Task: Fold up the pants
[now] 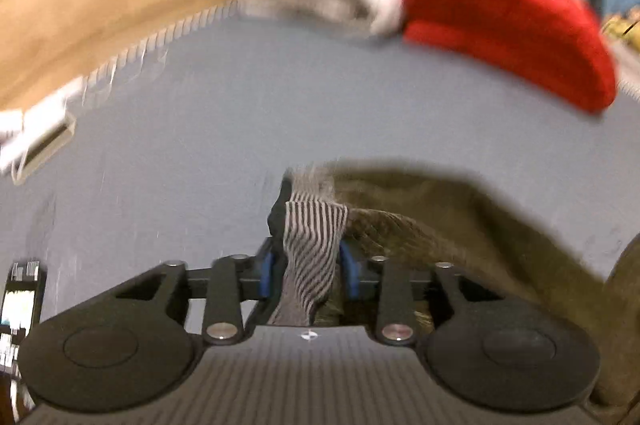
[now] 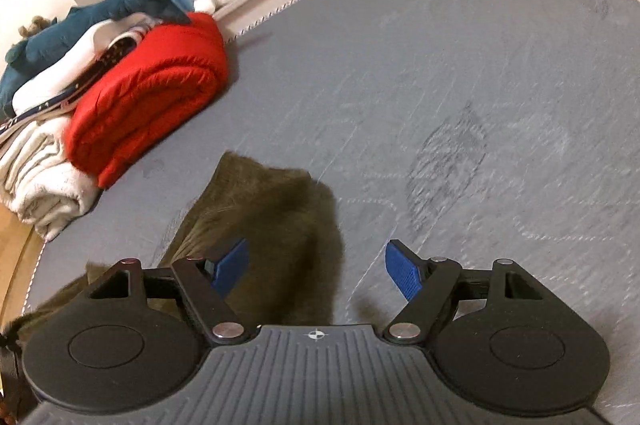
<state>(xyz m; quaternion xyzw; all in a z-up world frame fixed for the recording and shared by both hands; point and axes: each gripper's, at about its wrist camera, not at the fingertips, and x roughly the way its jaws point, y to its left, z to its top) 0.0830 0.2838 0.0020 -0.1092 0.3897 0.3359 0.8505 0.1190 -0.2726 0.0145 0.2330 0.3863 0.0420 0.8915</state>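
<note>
1. The left gripper (image 1: 307,267) is clamped on a striped band (image 1: 312,245) of the pants (image 1: 460,221), its blue pads pressing the cloth from both sides.
2. The right gripper (image 2: 316,267) stands with its jaws wide apart and nothing between the pads; the left pad hangs over the pants (image 2: 272,225), the right over bare mat (image 2: 440,85).
3. The olive pants lie bunched on the grey mat near its close edge.
4. Farther off, at the mat's far-left edge, a folded red garment (image 2: 152,93) lies against a stack of white cloth (image 2: 40,177).
5. Behind them lies a blue shark toy (image 2: 100,13).
</note>
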